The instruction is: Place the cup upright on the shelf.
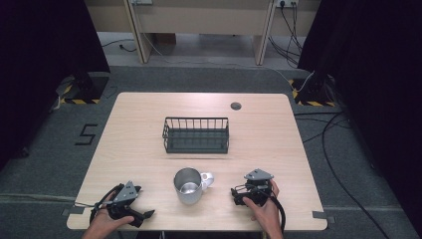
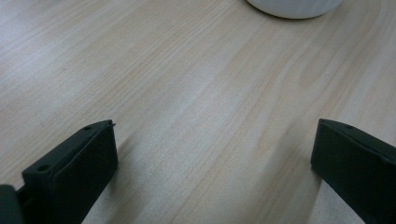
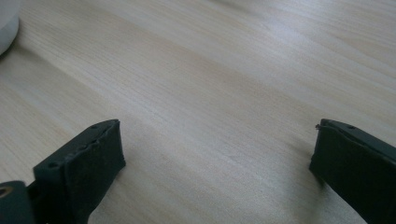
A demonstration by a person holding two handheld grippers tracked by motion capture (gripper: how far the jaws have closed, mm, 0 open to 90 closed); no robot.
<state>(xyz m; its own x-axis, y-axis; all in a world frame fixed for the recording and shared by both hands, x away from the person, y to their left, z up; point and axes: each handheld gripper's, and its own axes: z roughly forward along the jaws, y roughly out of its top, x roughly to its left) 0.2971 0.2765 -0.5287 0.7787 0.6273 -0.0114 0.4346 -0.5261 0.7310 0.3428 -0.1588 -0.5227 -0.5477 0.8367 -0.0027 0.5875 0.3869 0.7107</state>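
A metal mug stands upright on the counter near its front edge, its mouth facing up and its white handle pointing to the right and slightly away from the person. The left tool rests on the counter left of the mug, jaws wide apart and holding nothing. The right tool lies just right of the handle, apparently aimed at it, jaws likewise spread and bare. A black wire basket sits behind the mug, its long axis running left to right.
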